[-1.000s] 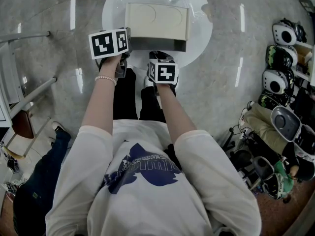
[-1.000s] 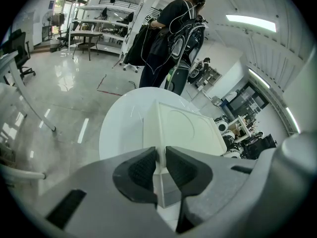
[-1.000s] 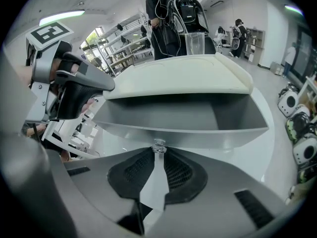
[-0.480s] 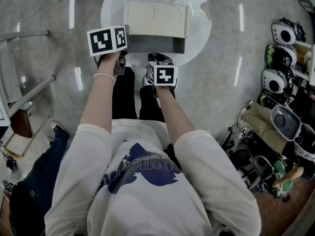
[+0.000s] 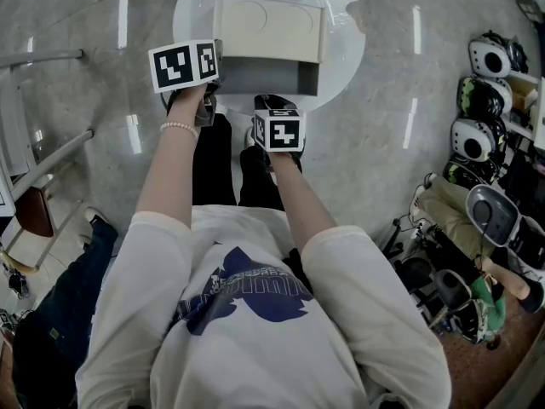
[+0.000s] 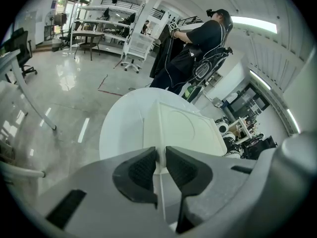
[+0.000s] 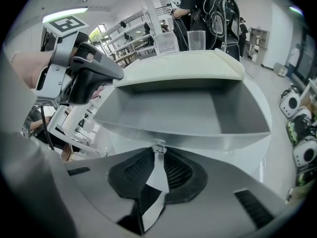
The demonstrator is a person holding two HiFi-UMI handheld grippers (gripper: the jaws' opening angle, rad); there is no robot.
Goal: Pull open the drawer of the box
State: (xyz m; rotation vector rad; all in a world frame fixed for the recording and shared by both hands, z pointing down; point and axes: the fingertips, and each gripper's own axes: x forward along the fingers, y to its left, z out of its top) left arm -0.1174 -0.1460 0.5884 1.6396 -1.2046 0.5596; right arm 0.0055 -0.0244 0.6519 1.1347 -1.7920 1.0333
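Two grippers are working on one cream box (image 5: 271, 31), which is sitting on a round white table (image 5: 345, 58) straight ahead of the person. The left gripper (image 6: 161, 157) is clenching the box's near left corner. Its dark pads (image 6: 141, 170) are pressing on either side of the white edge. The right gripper (image 7: 158, 155) is pinching the small knob (image 7: 158, 145) at the middle of the drawer's front, with both pads closing tightly around it. The drawer (image 7: 183, 115) is standing pulled out toward the person. Its grey inside is lying bare below the box's top, and its front is stopping short of the table's near rim. A clear cup (image 7: 196, 39) is standing on the table behind the box. Both of the person's bare forearms are reaching forward and down to the grippers, and the left wrist is wearing a bead bracelet (image 5: 179, 127). Beyond the table, in the left gripper view, another person (image 6: 198, 38) in dark clothes is standing on the glossy floor (image 6: 74, 93).
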